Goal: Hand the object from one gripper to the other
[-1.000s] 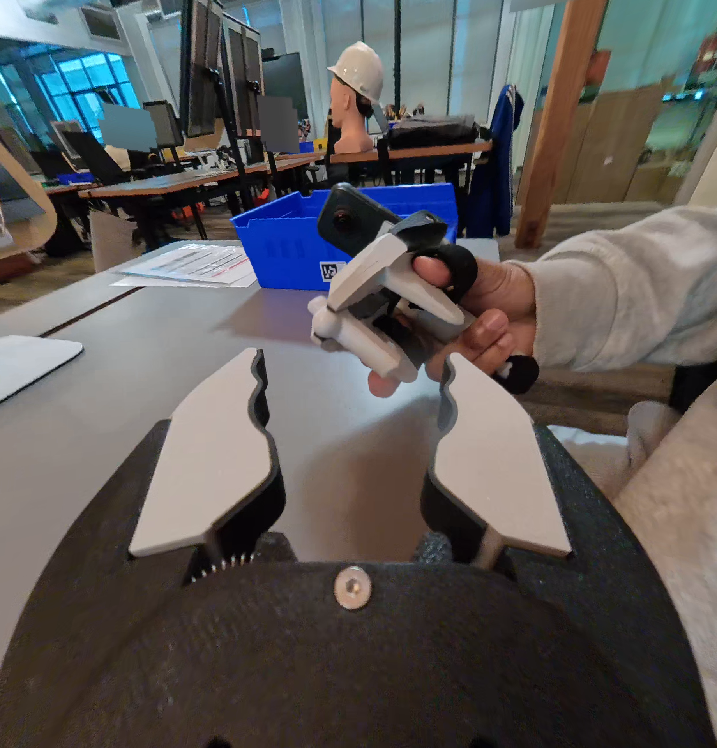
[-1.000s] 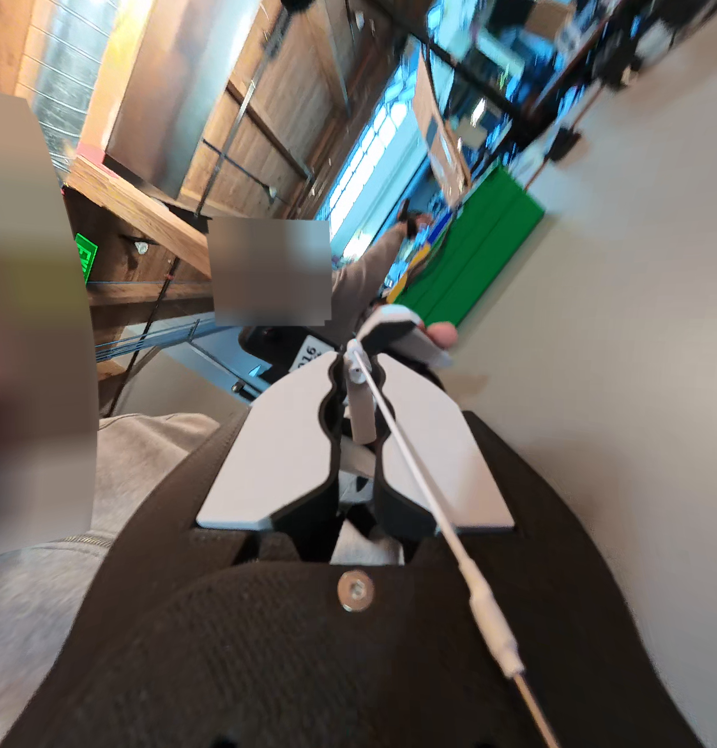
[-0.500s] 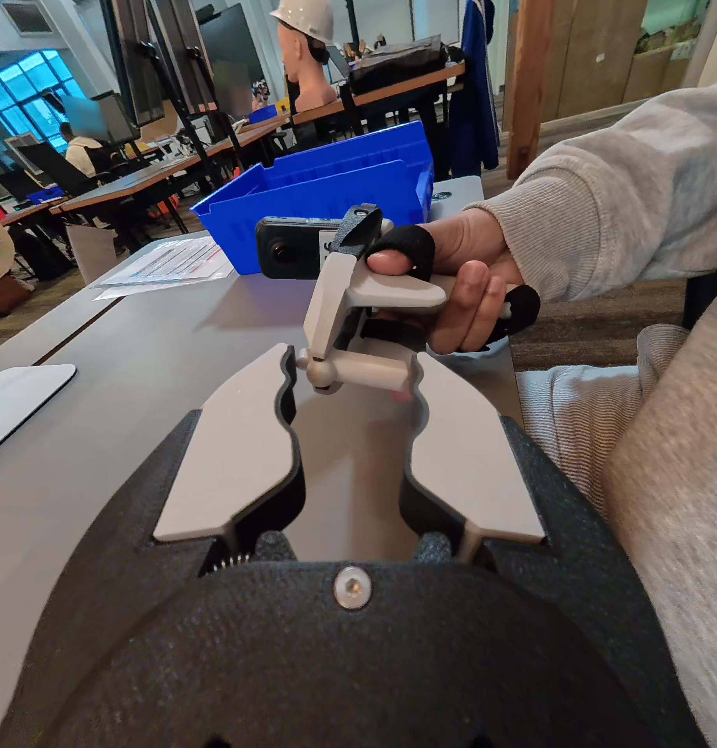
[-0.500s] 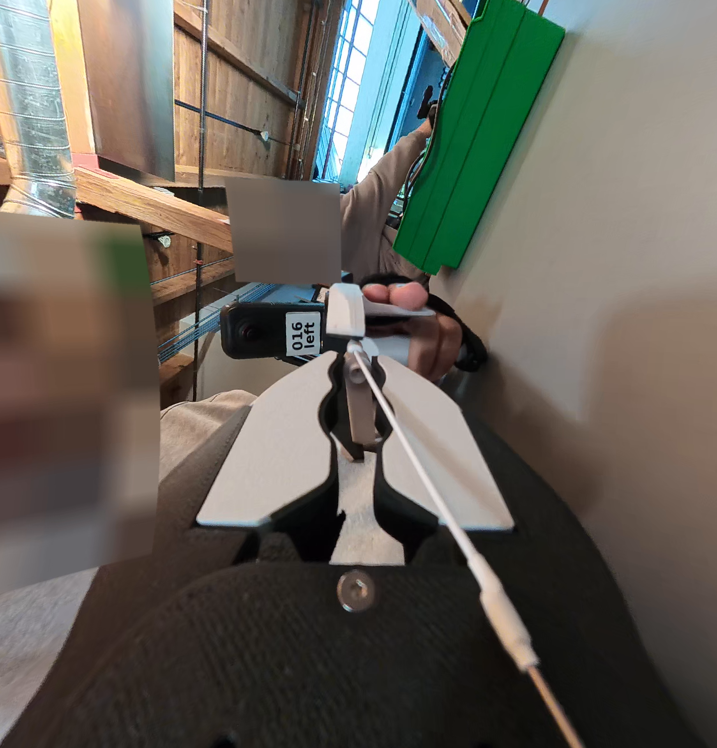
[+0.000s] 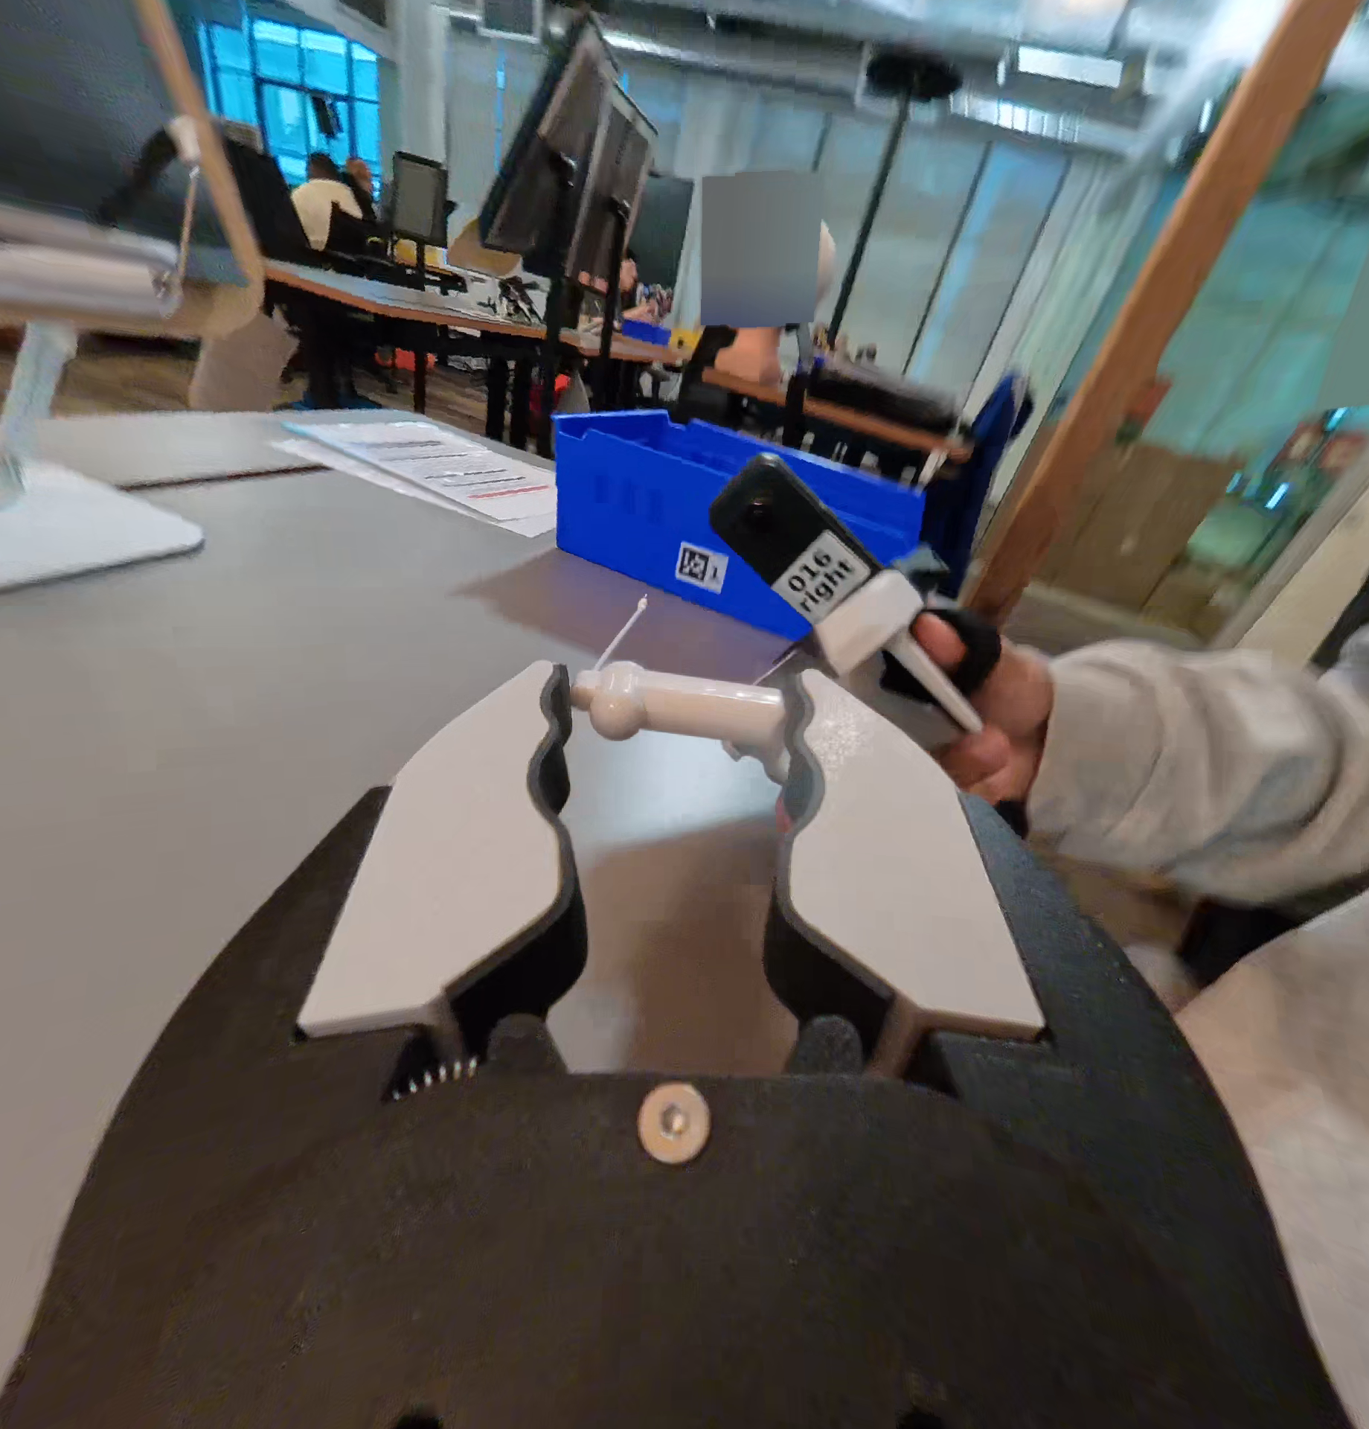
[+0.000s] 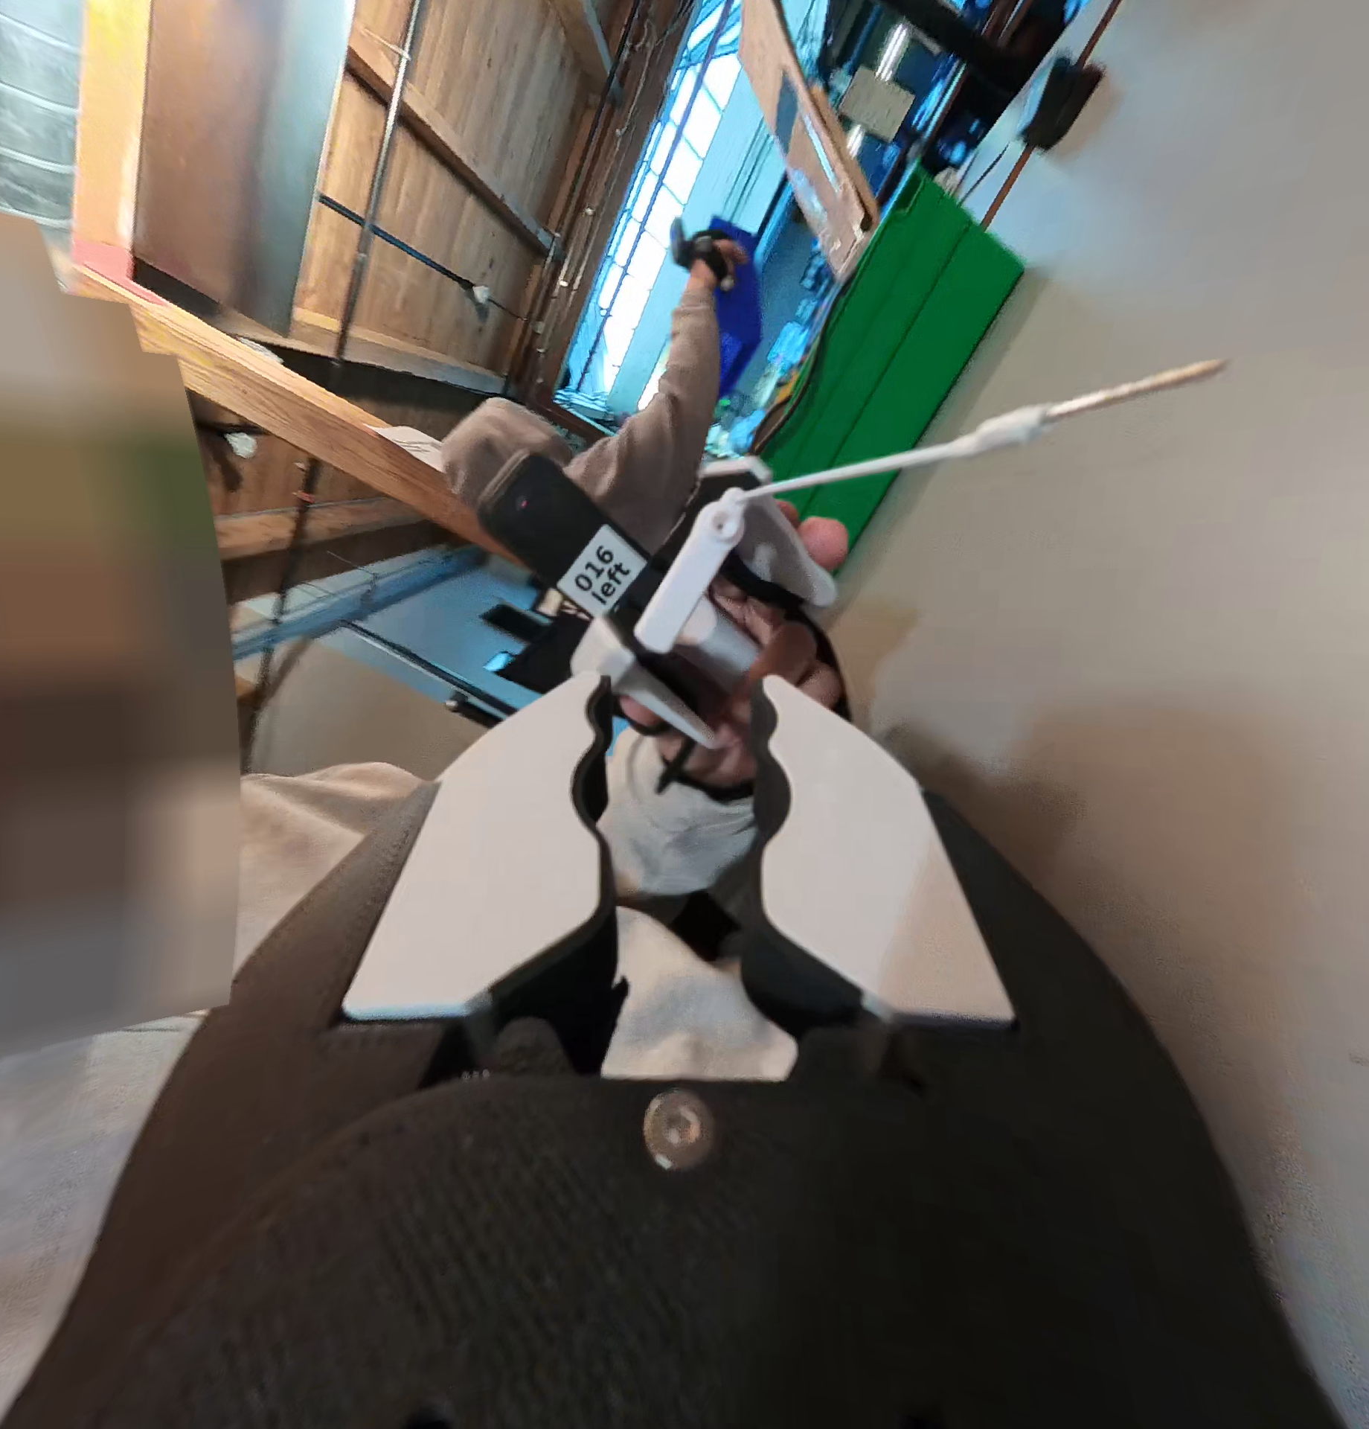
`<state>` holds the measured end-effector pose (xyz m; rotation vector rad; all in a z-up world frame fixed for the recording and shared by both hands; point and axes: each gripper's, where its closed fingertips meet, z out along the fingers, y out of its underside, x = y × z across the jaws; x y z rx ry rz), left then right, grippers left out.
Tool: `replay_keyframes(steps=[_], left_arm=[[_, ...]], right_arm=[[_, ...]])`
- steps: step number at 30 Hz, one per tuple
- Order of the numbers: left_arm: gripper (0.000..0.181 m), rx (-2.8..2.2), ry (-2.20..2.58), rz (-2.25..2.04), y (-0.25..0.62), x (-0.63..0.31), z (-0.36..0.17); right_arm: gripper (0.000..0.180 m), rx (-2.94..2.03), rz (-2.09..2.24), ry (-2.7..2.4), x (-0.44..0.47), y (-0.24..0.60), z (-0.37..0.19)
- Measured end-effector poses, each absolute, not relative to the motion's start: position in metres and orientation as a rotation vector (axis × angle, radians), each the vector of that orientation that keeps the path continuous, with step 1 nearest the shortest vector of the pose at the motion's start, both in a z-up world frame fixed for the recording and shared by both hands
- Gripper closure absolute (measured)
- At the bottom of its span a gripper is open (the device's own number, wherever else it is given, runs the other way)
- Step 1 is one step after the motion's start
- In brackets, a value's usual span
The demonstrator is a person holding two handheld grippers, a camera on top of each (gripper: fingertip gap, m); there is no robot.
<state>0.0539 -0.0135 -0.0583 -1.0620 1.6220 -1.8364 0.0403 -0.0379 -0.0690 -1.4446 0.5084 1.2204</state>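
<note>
A white plastic tag (image 5: 689, 704) with a thin white cable (image 5: 623, 634) lies crosswise between the tips of my left gripper (image 5: 677, 696). The left gripper is shut on it end to end, above the grey table (image 5: 241, 657). My right gripper (image 6: 683, 696) is open and empty, a short way back from the tag (image 6: 685, 576). The tag's cable (image 6: 898, 460) sticks out to the upper right in the right wrist view. The right gripper's camera (image 5: 782, 533) and the hand holding it (image 5: 983, 711) sit just behind the left gripper's right finger.
A blue bin (image 5: 627, 495) stands on the table behind the grippers, with papers (image 5: 434, 464) to its left and a white stand base (image 5: 71, 526) at the far left. A wooden post (image 5: 1130, 325) rises at the right. A green mat (image 6: 898, 325) lies farther off.
The right gripper was shut on the tag; it has opened and drawn back. The left gripper has closed its fingertips on the tag and now holds it alone.
</note>
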Motion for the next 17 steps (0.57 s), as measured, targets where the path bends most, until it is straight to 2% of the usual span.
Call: replay_keyframes(steps=[9, 12, 17], left_arm=[[0.125, -1.482, 1.500, -2.211, -0.010, 0.060, -0.075], [0.125, -1.568, 1.533, -2.318, -0.021, 0.057, -0.081], [0.126, -1.713, 1.533, -2.491, -0.033, 0.053, -0.088]], right_arm=[[0.147, -1.600, 0.369, 0.131, 0.058, -0.045, -0.054], [0.140, -1.617, 0.124, 0.023, 0.060, -0.046, -0.051], [0.138, -1.714, -0.183, -0.234, 0.050, -0.043, -0.065]])
